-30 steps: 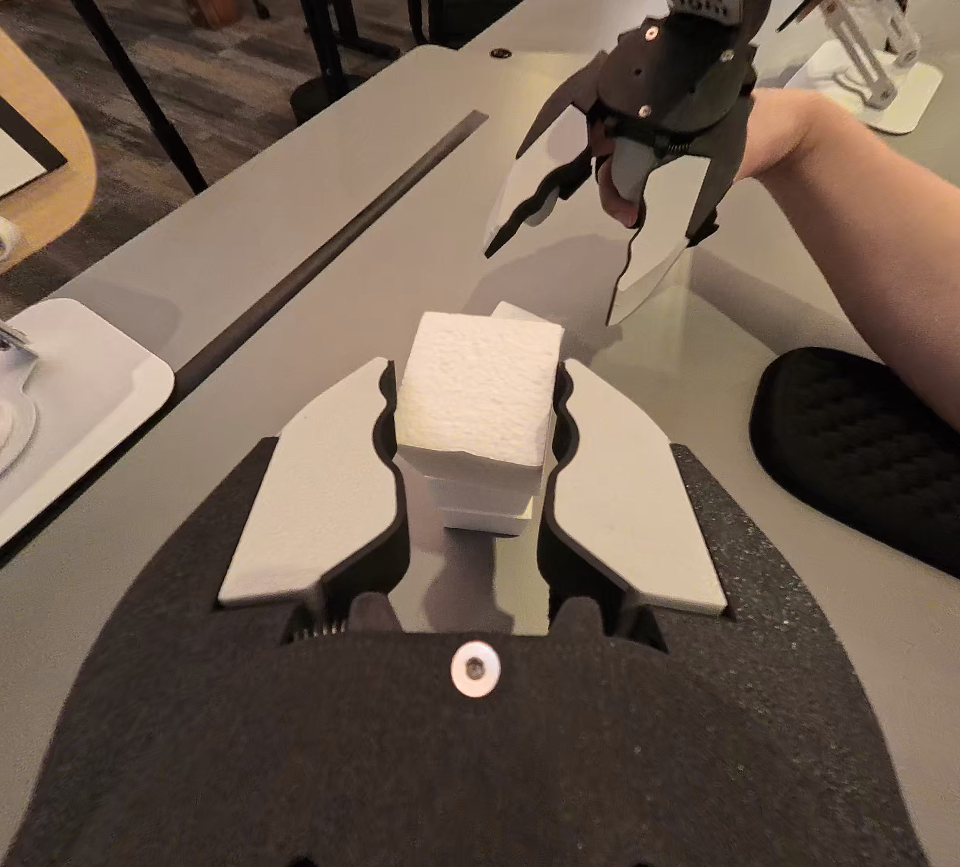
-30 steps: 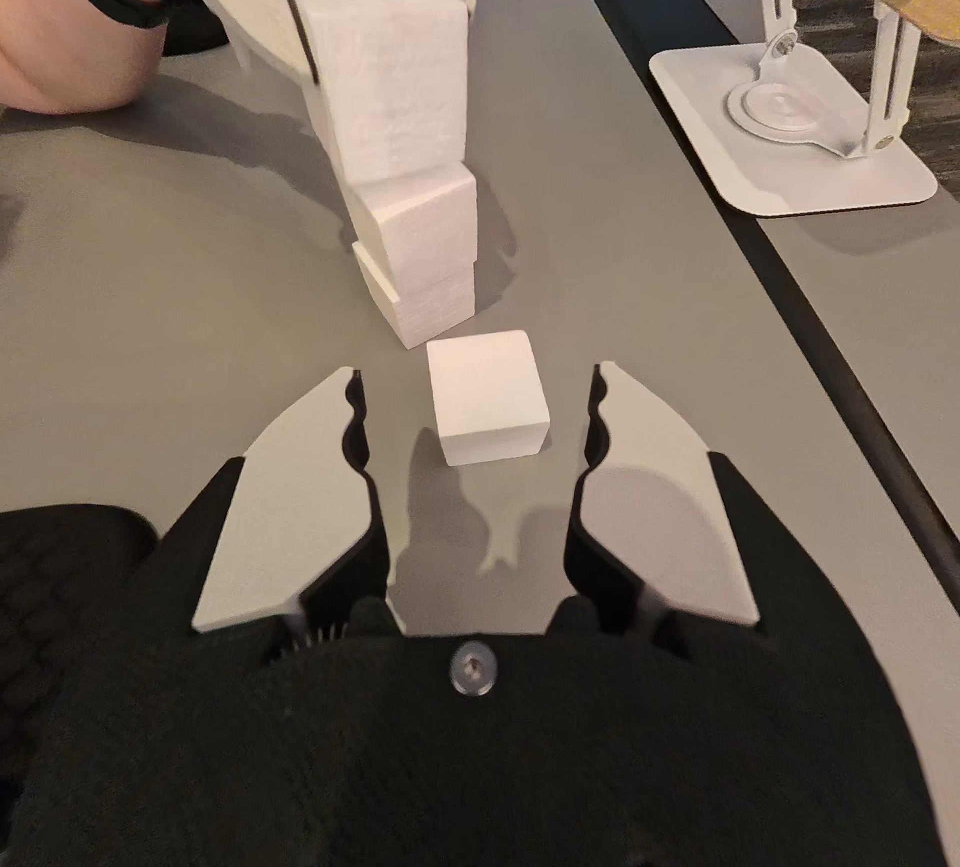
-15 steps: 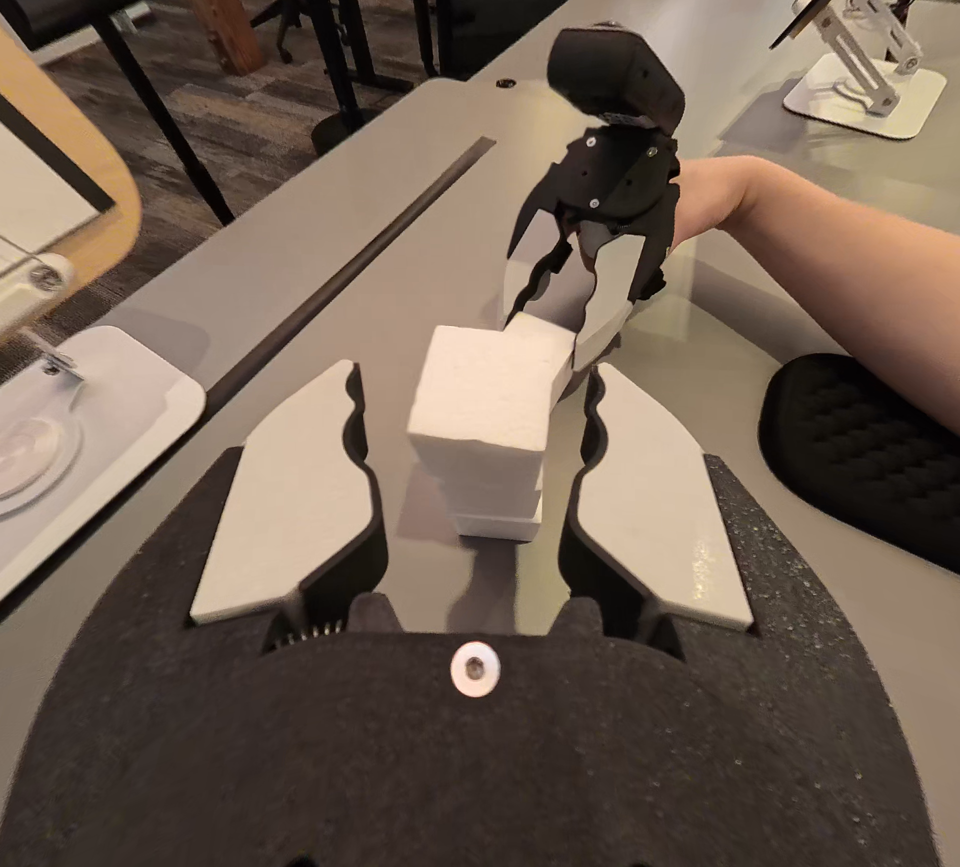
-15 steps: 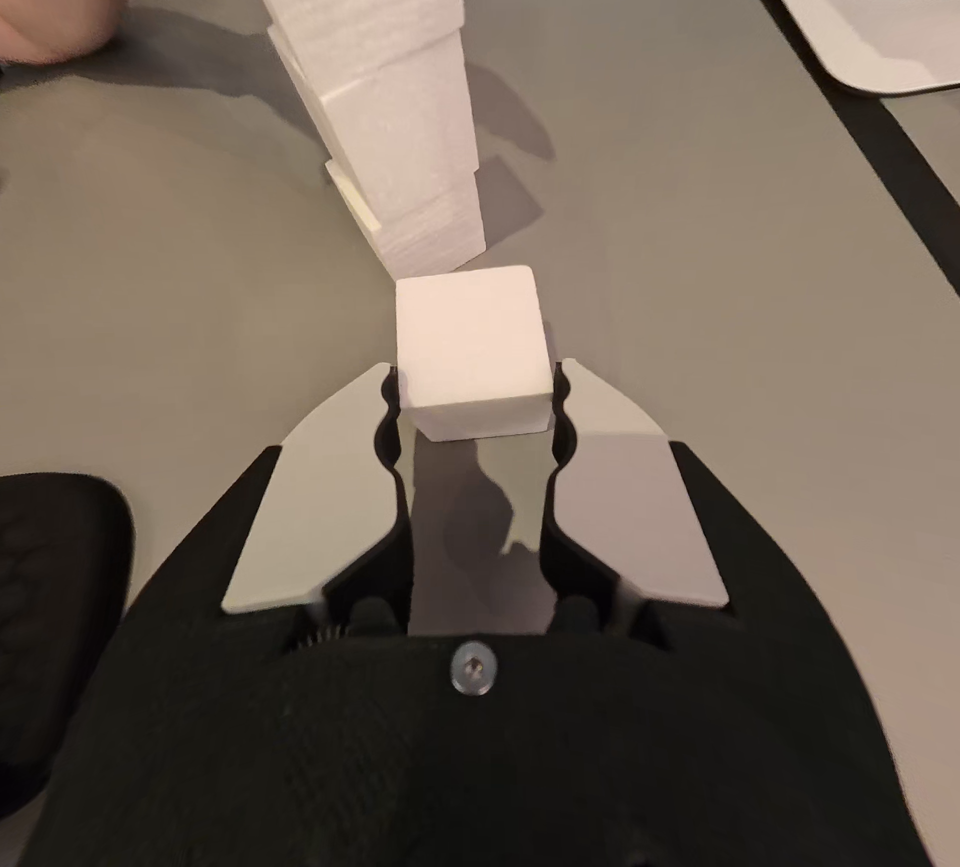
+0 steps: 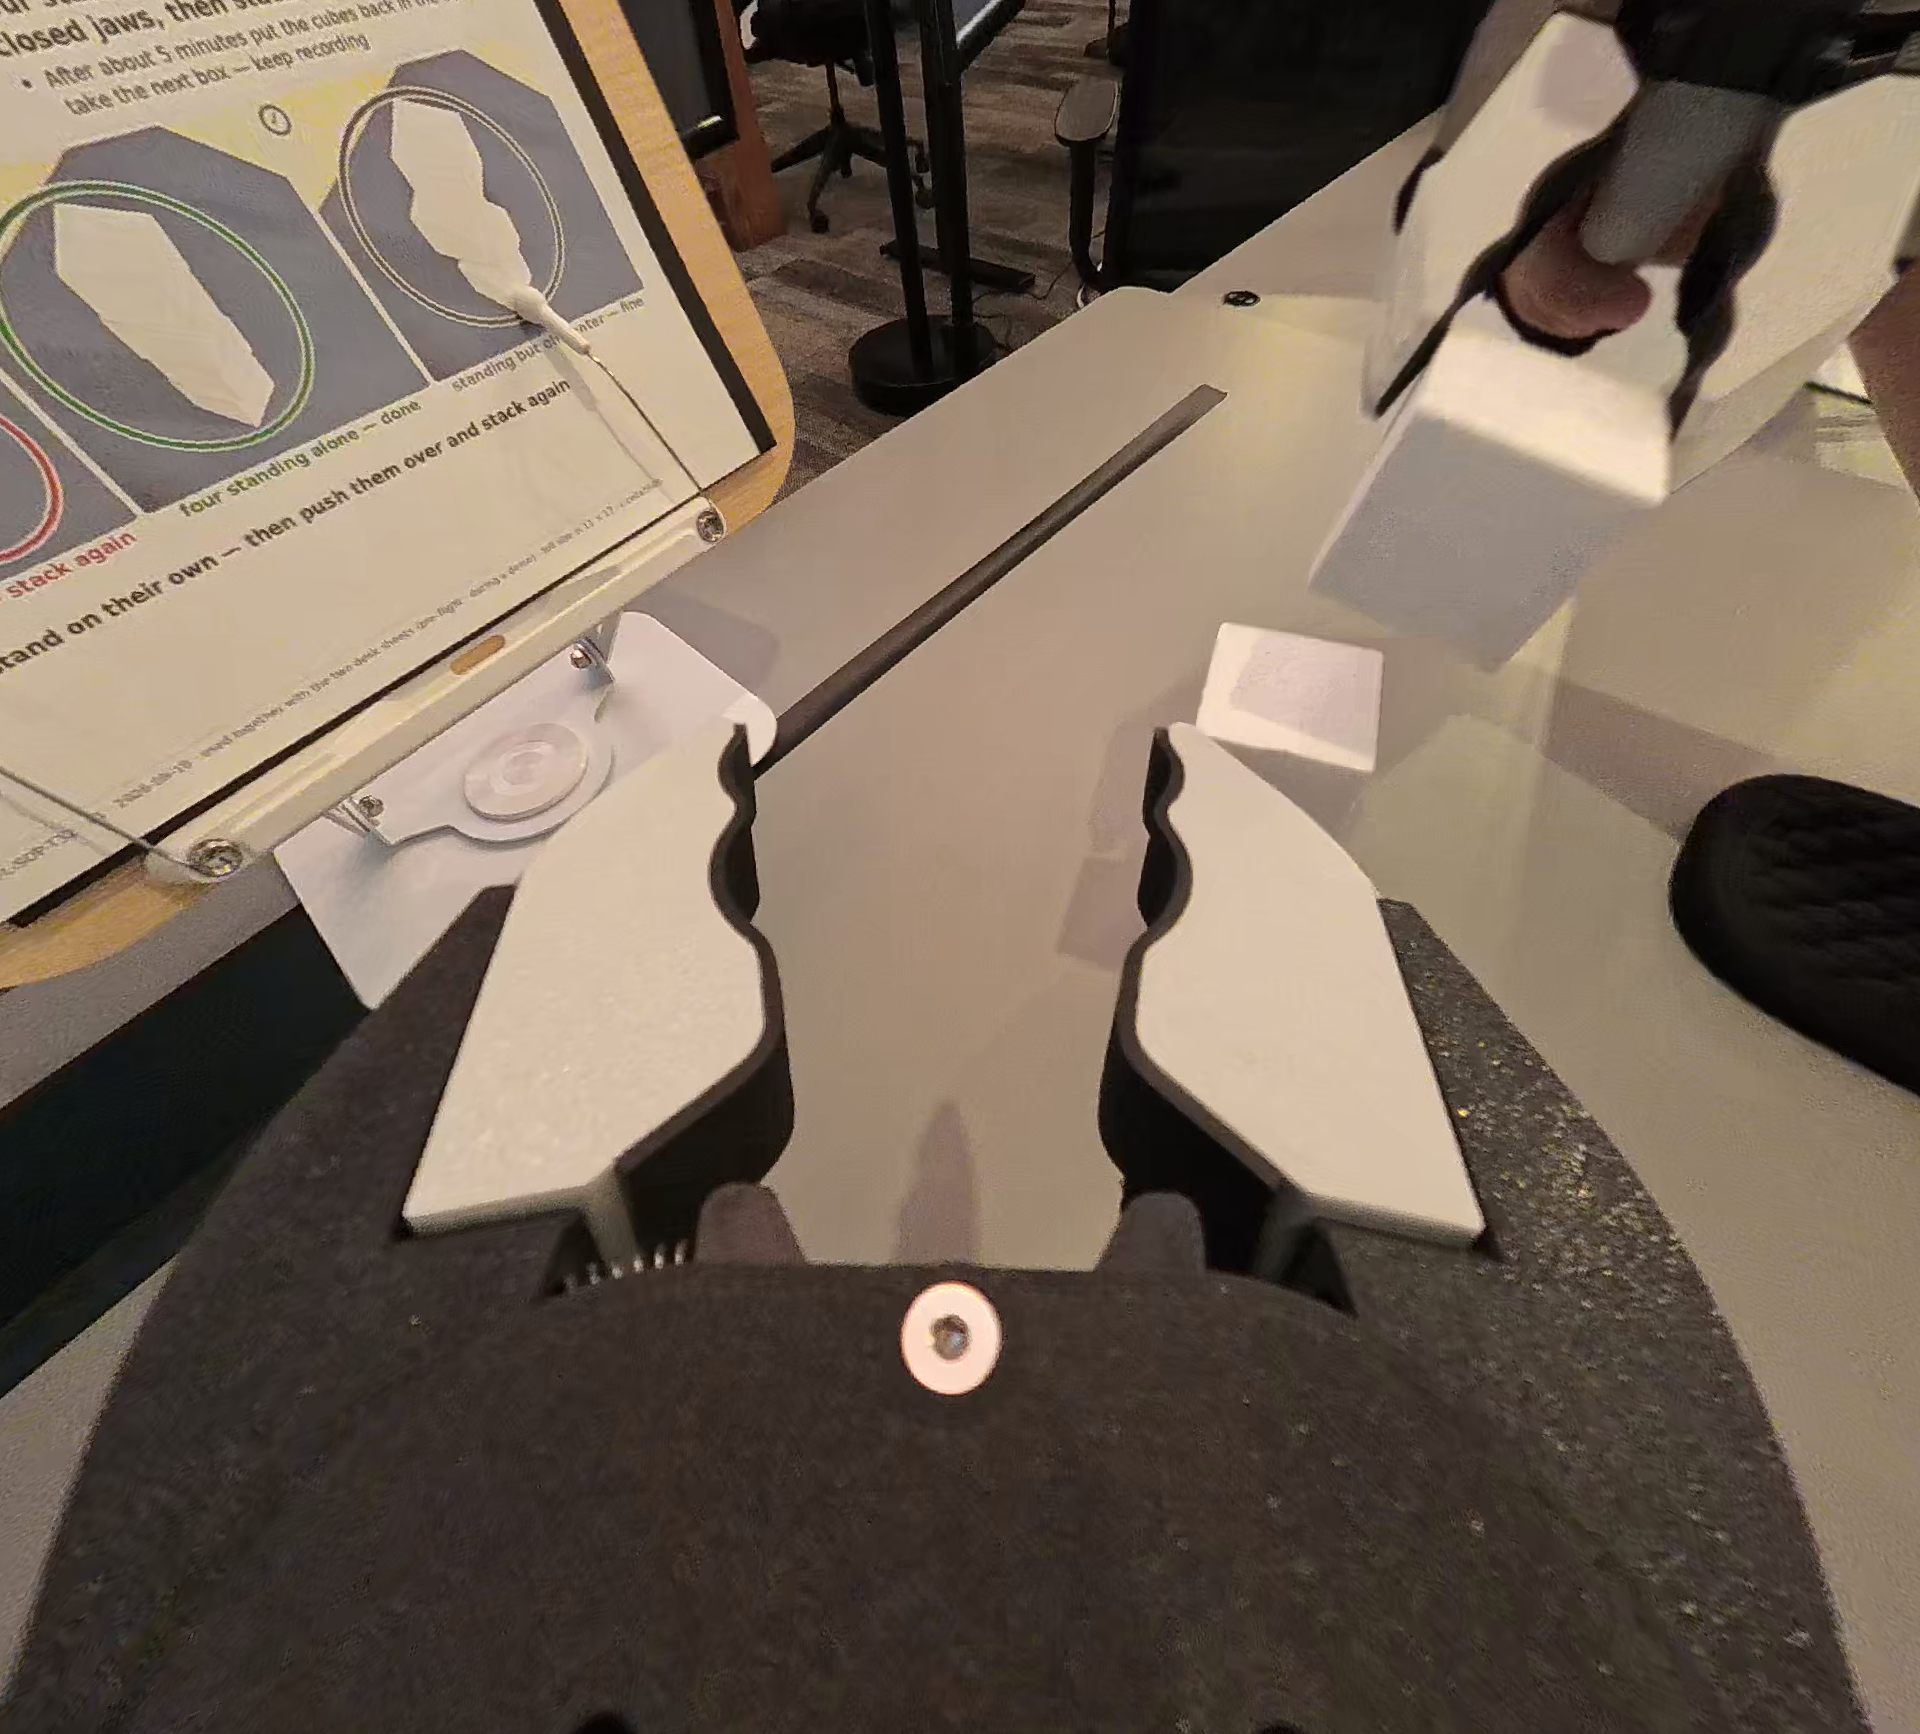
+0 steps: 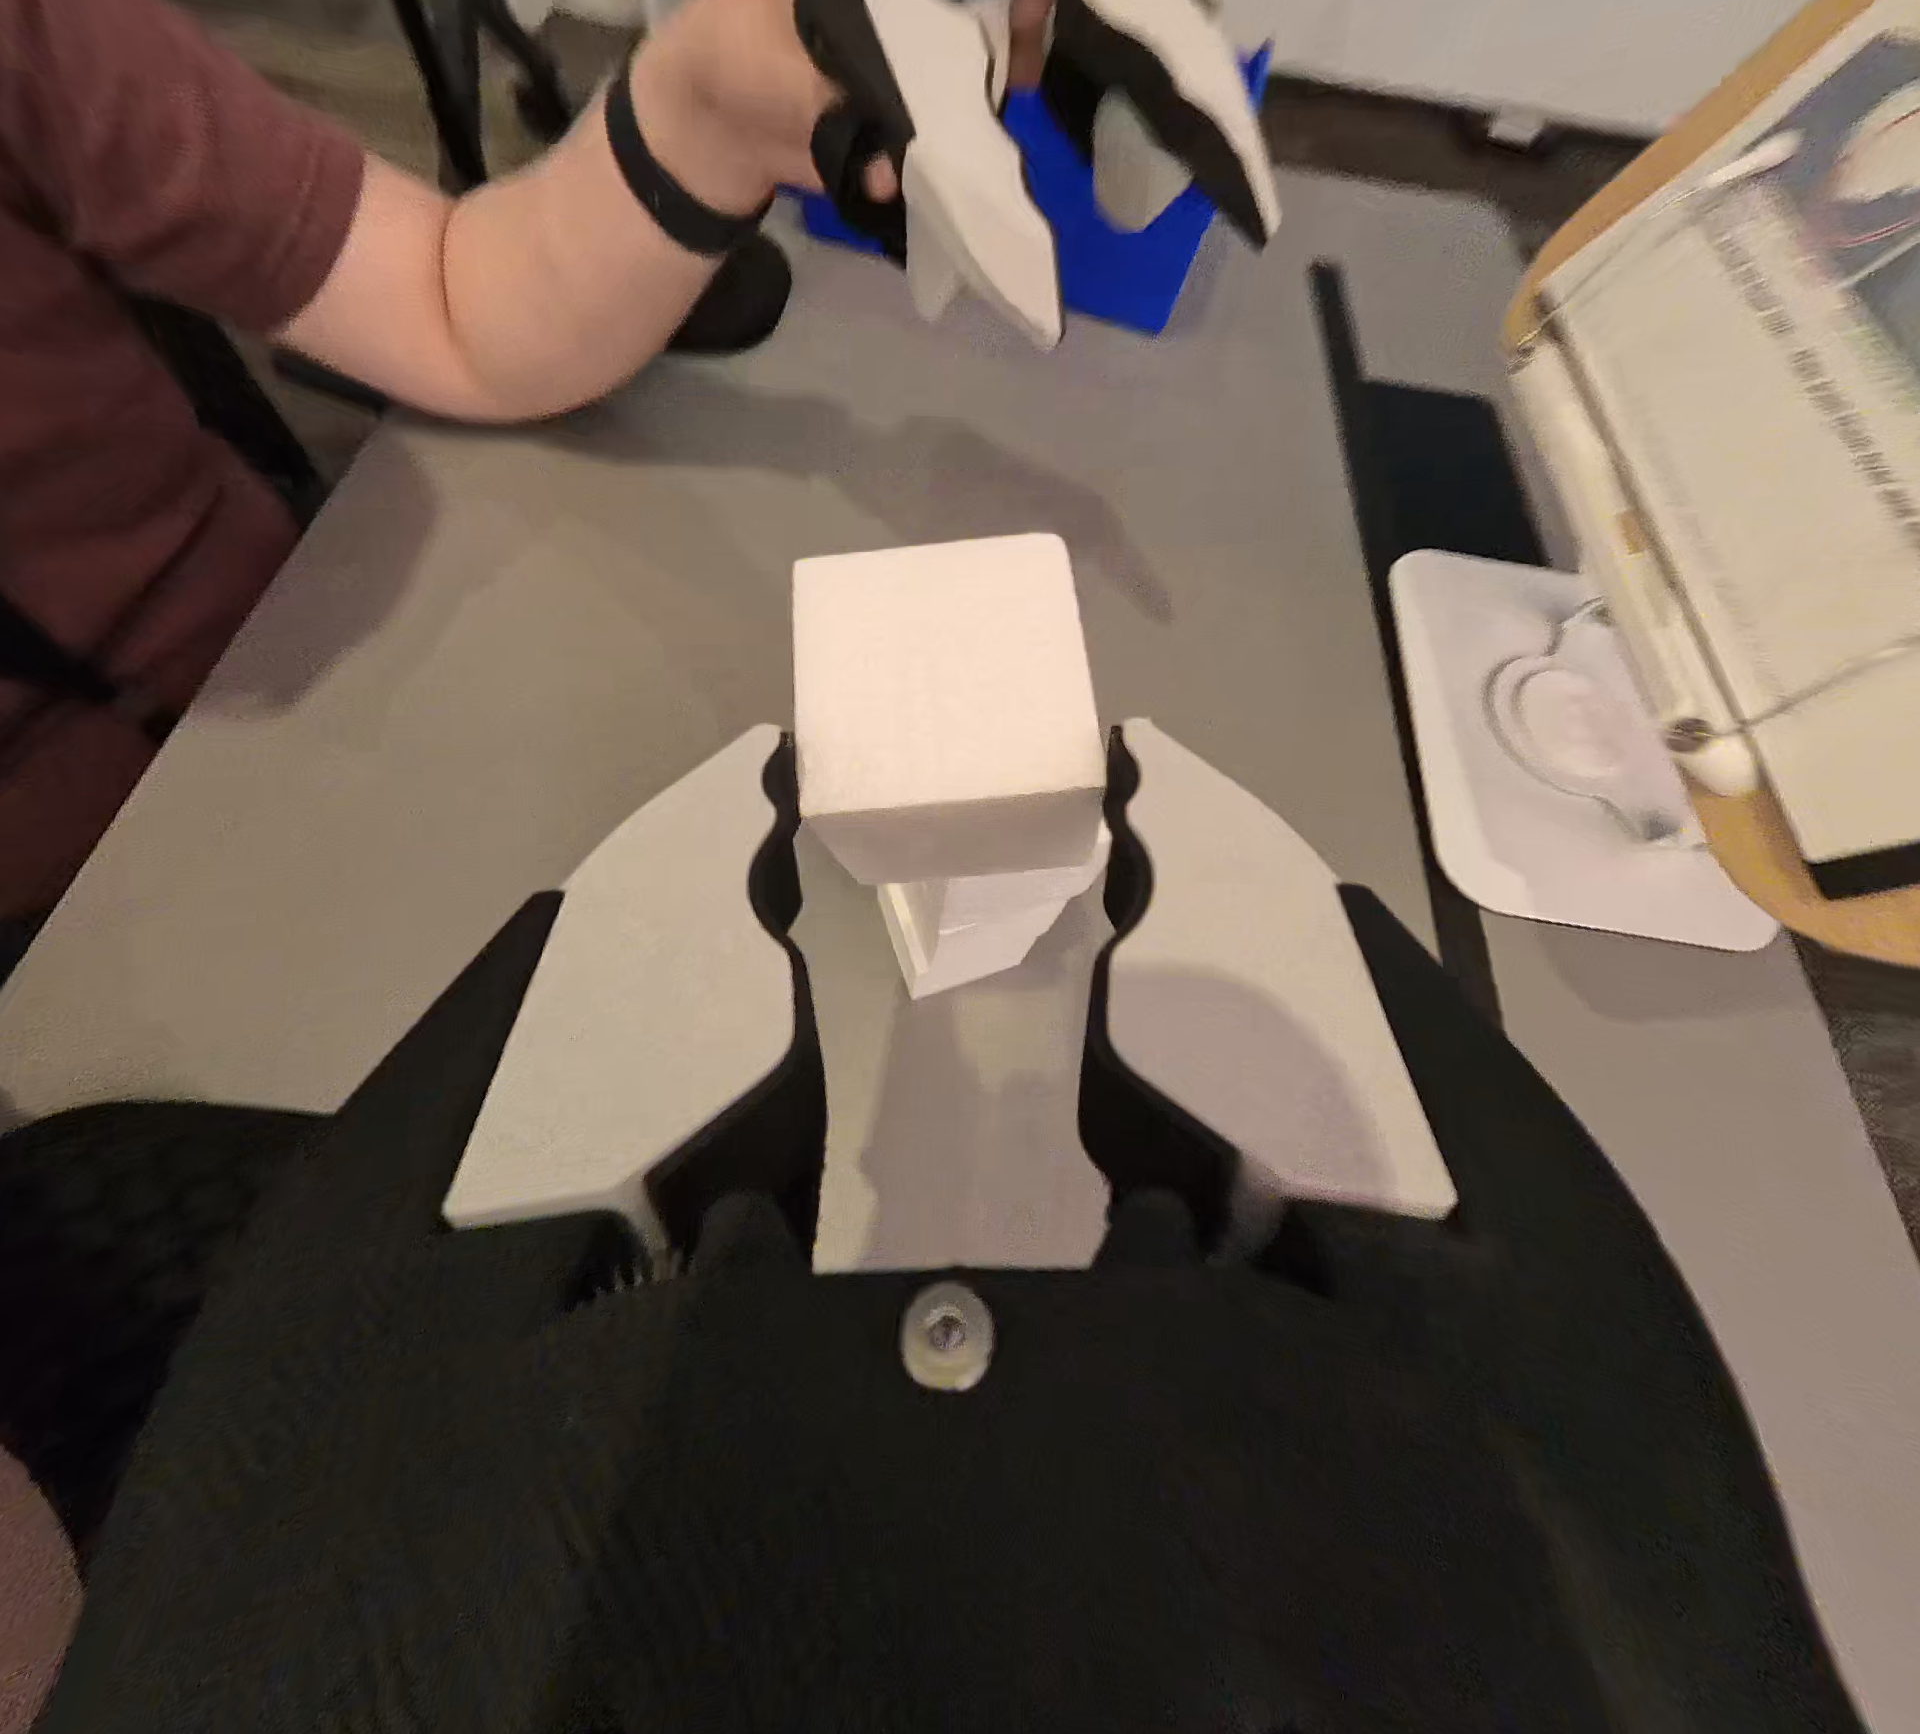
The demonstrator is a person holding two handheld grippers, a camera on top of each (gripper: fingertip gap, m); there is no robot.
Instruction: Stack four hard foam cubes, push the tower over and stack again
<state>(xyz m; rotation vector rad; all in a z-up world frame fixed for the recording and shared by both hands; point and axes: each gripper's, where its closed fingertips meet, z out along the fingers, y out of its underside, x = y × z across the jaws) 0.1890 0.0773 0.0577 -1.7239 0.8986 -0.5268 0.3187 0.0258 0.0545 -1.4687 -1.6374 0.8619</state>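
The right gripper [image 6: 951,775] is clenched on a white hard foam cube [image 6: 940,682], its jaws pressed against the cube's two sides, and holds it in the air above the stack of white foam cubes [image 6: 977,921] that stands on the grey worktop [image 6: 520,697]. In the right wrist view the carried cube hides most of the stack, so how many cubes are in it cannot be counted there; their edges look slightly turned against one another. In the left wrist view the carried cube hangs tilted, apart from the flat top of the stack [image 5: 1294,692] below it, so it is not yet set down.

The left gripper [image 5: 951,827] is released, jaws spread with nothing between them, raised off to the side near the paper instruction sheet on a wooden board [image 5: 312,282], well clear of the tower.

As a judgement, this looks like the placing of the last cube: the lower cubes are already stacked, and what remains is to lower this one squarely, let go, then push the tower over and build it again. The skewed lower cubes could make the landing unsteady.
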